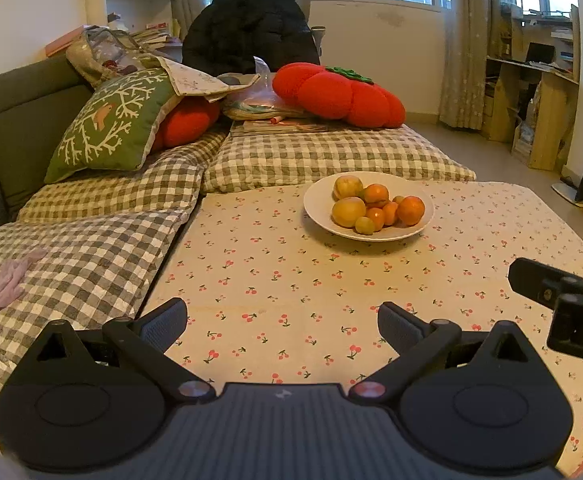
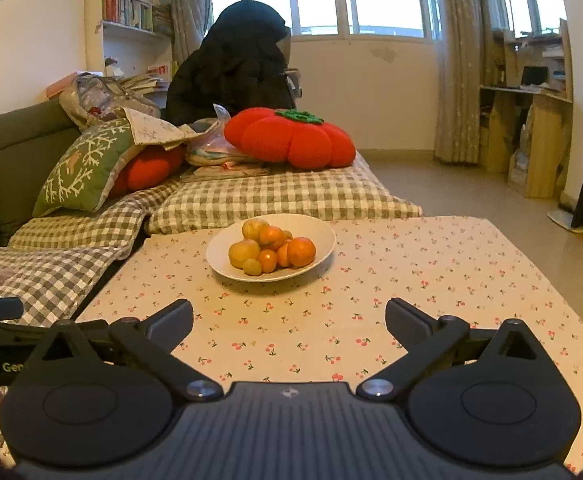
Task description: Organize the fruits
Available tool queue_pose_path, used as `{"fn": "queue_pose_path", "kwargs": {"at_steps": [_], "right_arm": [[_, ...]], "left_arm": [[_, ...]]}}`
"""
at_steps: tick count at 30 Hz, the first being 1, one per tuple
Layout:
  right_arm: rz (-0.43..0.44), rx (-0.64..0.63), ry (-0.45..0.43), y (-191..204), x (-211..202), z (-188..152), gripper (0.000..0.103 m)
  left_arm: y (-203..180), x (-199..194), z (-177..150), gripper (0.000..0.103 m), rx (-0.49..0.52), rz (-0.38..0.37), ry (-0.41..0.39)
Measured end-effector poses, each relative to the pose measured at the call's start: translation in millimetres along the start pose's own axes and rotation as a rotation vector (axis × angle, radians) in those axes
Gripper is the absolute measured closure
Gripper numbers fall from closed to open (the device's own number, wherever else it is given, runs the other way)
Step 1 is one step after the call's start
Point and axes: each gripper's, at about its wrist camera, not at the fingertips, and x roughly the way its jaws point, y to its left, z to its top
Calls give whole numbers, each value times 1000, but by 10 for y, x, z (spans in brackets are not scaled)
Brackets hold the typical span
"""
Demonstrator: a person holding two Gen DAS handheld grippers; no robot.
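Fruits: a heap of fruits [image 1: 375,208] [image 2: 269,252], several bright orange and round, three or four dull yellow-green; one small yellow-green piece lies at the near edge of the heap.
Bowl: a shallow white bowl [image 1: 319,196] [image 2: 323,240] holds all the fruit; it stands on the desk [image 1: 275,280] [image 2: 411,280], which is covered in a cherry-print cloth, near its far edge.
Left gripper [image 1: 282,322]: fingers spread wide, nothing between them; the bowl is well apart, beyond and slightly right of its gap.
Right gripper [image 2: 289,316]: fingers spread wide and empty; the bowl is beyond its gap, nearer the left finger.
Beyond the bowl: a checked cushion [image 1: 331,156] with a red pumpkin pillow [image 1: 339,94] on it.
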Motion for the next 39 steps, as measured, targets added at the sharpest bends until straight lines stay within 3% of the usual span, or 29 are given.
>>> {"fn": "queue_pose_path", "kwargs": {"at_steps": [39], "right_arm": [[-43,-56,41,196,-21,-46,0]], "left_arm": [[38,107,-6,3,-42,-18,67]]}}
